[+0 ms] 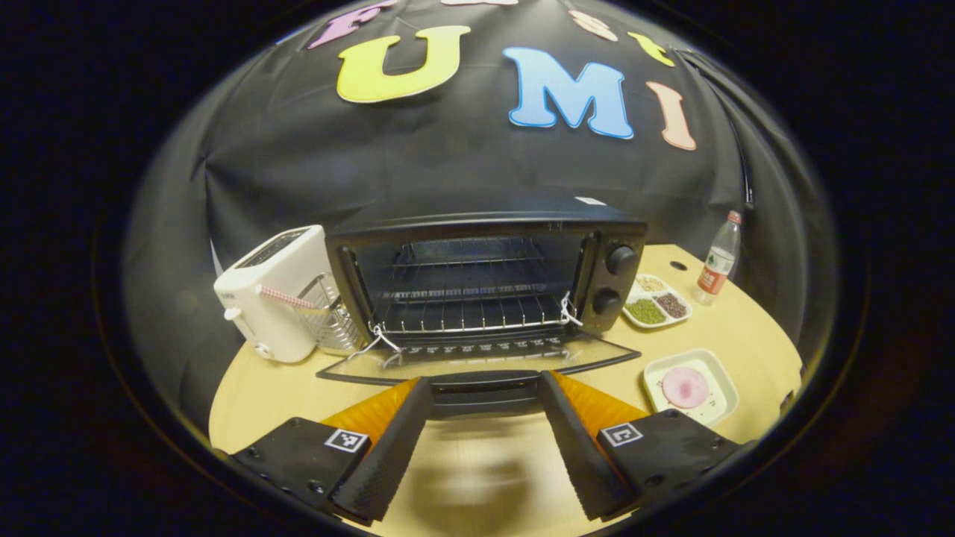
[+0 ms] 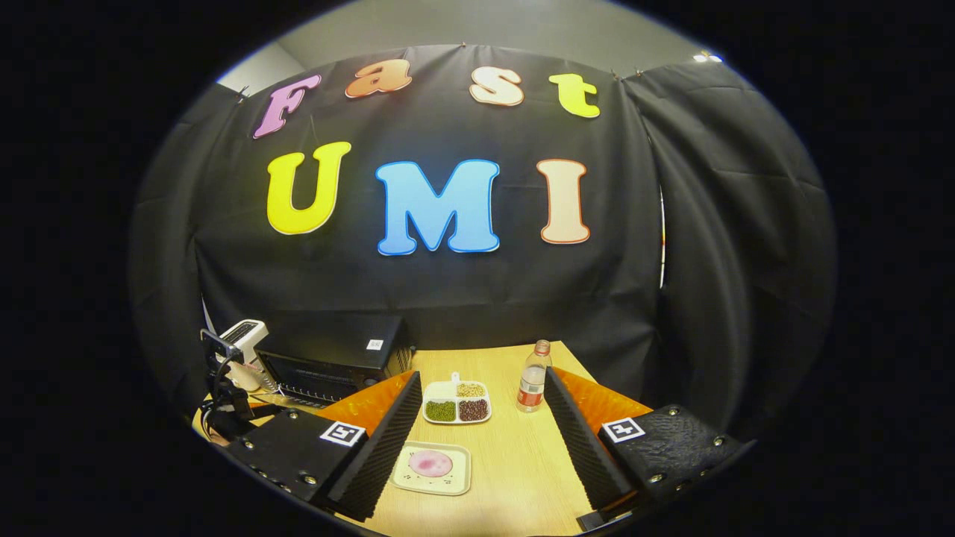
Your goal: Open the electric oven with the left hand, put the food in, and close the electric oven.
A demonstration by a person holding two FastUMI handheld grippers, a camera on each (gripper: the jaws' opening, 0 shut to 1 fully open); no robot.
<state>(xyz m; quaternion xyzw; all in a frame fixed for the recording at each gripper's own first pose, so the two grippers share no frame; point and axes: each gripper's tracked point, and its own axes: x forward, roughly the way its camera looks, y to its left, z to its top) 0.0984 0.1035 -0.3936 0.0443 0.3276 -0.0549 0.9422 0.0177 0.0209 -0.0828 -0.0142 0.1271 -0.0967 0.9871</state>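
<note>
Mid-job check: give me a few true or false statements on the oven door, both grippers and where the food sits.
1. The oven door is open. True.
2. The left gripper is shut on the door handle. False: its fingers stand apart around the handle.
3. The pink food lies on the oven rack. False: it sits on a tray on the table.
4. The right gripper is open and holds nothing. True.
5. A bottle stands upright beside the divided dish. True.

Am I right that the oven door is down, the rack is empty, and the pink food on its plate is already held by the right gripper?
Not quite. The oven door is down and the rack is empty, but the right gripper is open and holds nothing. The right gripper view shows the pink food lying on its plate on the table.
</note>
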